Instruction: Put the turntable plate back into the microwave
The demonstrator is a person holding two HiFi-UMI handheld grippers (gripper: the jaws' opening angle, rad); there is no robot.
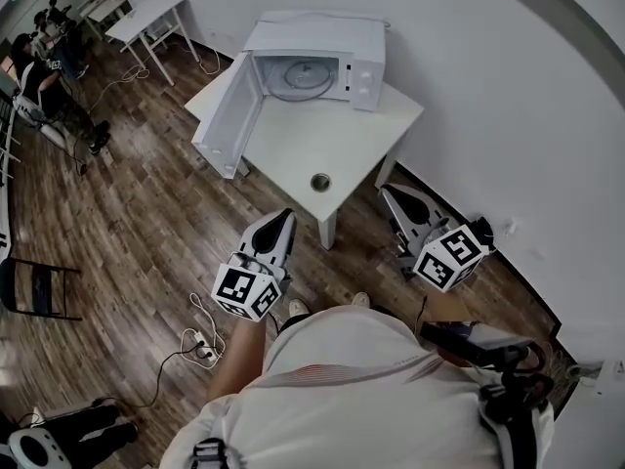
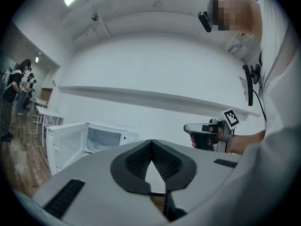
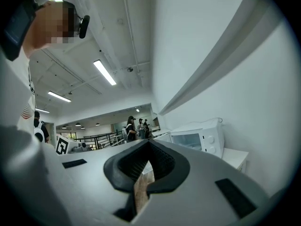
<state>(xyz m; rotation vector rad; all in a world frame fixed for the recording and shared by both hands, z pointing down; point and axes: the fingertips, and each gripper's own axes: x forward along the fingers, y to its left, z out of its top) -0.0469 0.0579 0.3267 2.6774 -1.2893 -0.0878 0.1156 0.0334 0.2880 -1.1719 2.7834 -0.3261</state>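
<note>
L tongs (image 1: 285,215) & R tongs (image 1: 388,191) closed, empty; head view shows plate (image 1: 305,74), seemingly inside microwave (image 1: 312,35), others unclear.

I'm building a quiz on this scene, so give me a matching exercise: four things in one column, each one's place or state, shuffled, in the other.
1. white microwave door
2. round glass turntable plate
3. small round grey object
4. white power strip

A. on the wooden floor
B. swung open
C. on the white table top
D. inside the microwave

Pairs: 1-B, 2-D, 3-C, 4-A
</note>
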